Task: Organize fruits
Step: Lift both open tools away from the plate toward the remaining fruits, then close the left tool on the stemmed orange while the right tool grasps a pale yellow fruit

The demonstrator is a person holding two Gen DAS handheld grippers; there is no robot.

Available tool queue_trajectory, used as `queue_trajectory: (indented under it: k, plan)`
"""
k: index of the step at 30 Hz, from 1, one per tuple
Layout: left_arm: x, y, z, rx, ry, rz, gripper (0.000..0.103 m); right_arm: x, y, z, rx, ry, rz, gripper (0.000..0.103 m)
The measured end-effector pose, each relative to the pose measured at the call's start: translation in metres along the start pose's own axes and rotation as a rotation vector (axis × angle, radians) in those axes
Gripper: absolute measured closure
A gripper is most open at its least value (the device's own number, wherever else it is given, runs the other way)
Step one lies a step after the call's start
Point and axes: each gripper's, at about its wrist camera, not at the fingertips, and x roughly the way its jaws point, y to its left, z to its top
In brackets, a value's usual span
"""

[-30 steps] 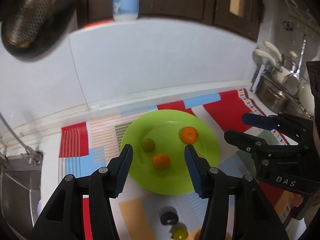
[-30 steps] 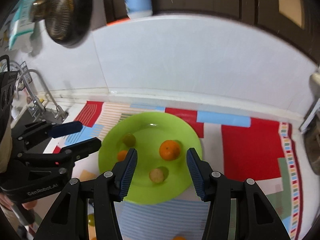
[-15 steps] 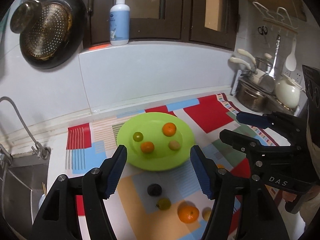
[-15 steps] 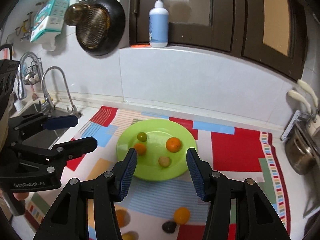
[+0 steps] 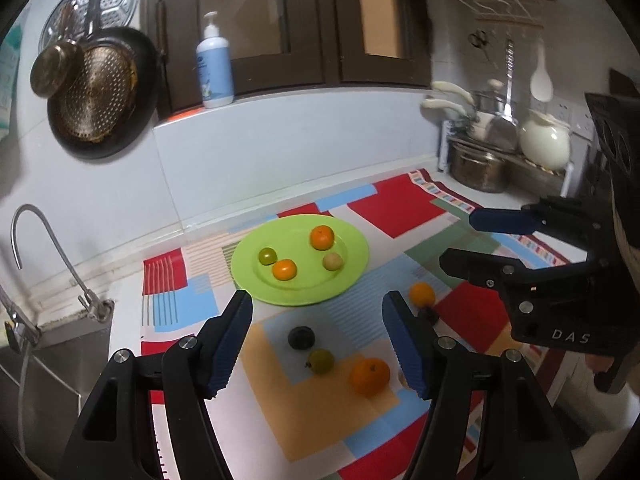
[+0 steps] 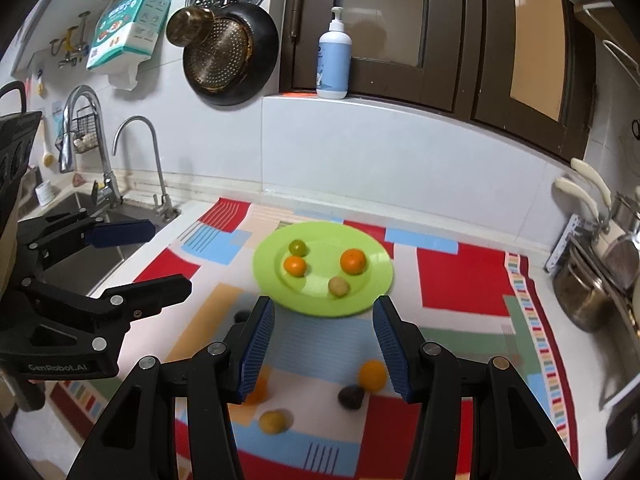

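A green plate [image 5: 352,248] [image 6: 320,236] on the patchwork mat holds two oranges [image 5: 322,237], a green fruit [image 5: 267,256] and a pale fruit [image 5: 333,261]. Loose on the mat in front of it lie a dark fruit [image 5: 301,338], a green fruit [image 5: 321,361] and two oranges [image 5: 369,376] [image 5: 421,294]. My left gripper [image 5: 317,300] hovers above the loose fruit, its jaws opening with nothing between them. My right gripper [image 6: 323,306] hangs open and empty in front of the plate, over an orange [image 6: 372,375] and a dark fruit [image 6: 351,397].
A sink [image 6: 80,216] with a faucet [image 6: 138,160] lies to the left of the mat. A rack of pots [image 5: 480,164] stands at the right. A soap bottle [image 6: 334,56] sits on the ledge behind. A pan [image 6: 230,54] hangs on the wall.
Both grippers have drawn back from the plate, so it looks smaller and the loose fruit on the mat has come into view. The left jaws have widened.
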Motion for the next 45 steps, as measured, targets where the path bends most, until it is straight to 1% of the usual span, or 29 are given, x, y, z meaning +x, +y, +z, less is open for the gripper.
queue_trajectory:
  k: [6,12,18,25,29,32,35,37,41,43,45]
  plan:
    - [-0.002,-0.007,-0.019,0.041,-0.008,-0.040,0.036,-0.009,0.012,-0.020,-0.027,0.002,0.003,0.051]
    - [0.002,-0.016,-0.033,0.102,-0.003,-0.074,0.036,-0.010,0.021,-0.037,-0.076,0.028,0.005,0.051]
    - [0.017,-0.023,-0.047,0.176,0.036,-0.116,0.037,-0.002,0.027,-0.052,-0.099,0.082,0.044,0.051]
    - [0.042,-0.029,-0.059,0.263,0.087,-0.159,0.037,0.021,0.033,-0.071,-0.140,0.166,0.089,0.051]
    - [0.057,-0.032,-0.066,0.290,0.117,-0.182,0.037,0.037,0.030,-0.082,-0.131,0.223,0.111,0.051]
    - [0.067,-0.034,-0.071,0.310,0.136,-0.201,0.037,0.045,0.028,-0.088,-0.130,0.239,0.118,0.051]
    - [0.077,-0.035,-0.074,0.320,0.158,-0.215,0.040,0.052,0.028,-0.092,-0.134,0.245,0.130,0.051]
    - [0.083,-0.034,-0.075,0.313,0.171,-0.225,0.040,0.057,0.027,-0.093,-0.129,0.254,0.145,0.054]
    - [0.095,-0.032,-0.076,0.295,0.202,-0.245,0.044,0.066,0.026,-0.096,-0.121,0.258,0.164,0.056]
    - [0.098,-0.033,-0.076,0.293,0.203,-0.247,0.044,0.070,0.025,-0.098,-0.108,0.270,0.182,0.060]
    - [0.101,-0.032,-0.075,0.286,0.204,-0.248,0.045,0.075,0.024,-0.100,-0.093,0.279,0.196,0.062]
